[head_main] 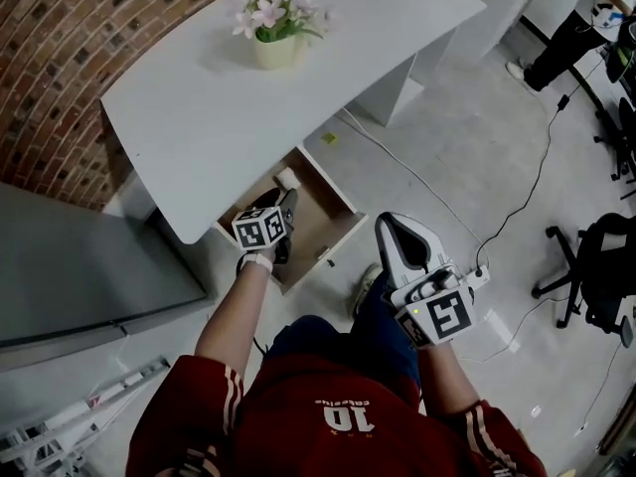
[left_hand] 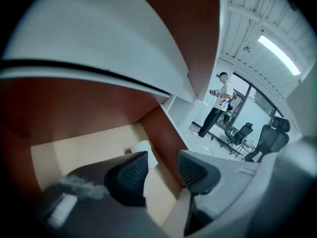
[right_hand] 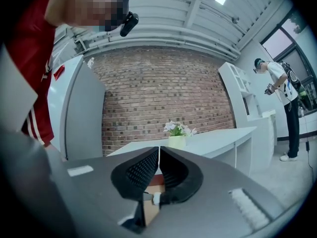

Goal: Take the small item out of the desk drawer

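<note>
Head view, wearer: red sleeves with white stripes at the bottom edge, one arm reaching out to each tool.
Right tool: held over the floor above the wearer's knee, to the right of the drawer and clear of it. In the right gripper view the tool has its jaws pressed together with nothing between them.
Left tool: lowered into the open drawer, marker cube uppermost. In the left gripper view the tool has its jaws spread wide and grips nothing.
Small item: a white piece lying on the drawer floor near the far corner, just ahead of the left tool's tips. In the left gripper view the item shows past the tip of the left-hand jaw, and no pad touches it.
Drawer: pulled out from under the desk's near edge. It has a pale floor and reddish-brown walls.
Desk: a curved pale grey top, bare but for the pot.
Flower pot: pale yellow with pink and white blooms, upright near the desk's far edge, also seen in the right gripper view.
Grey cabinet: beside the desk on the left.
Brick wall: behind the desk.
Far room: another person stands on the right, with black office chairs and a cable lying across the floor.
</note>
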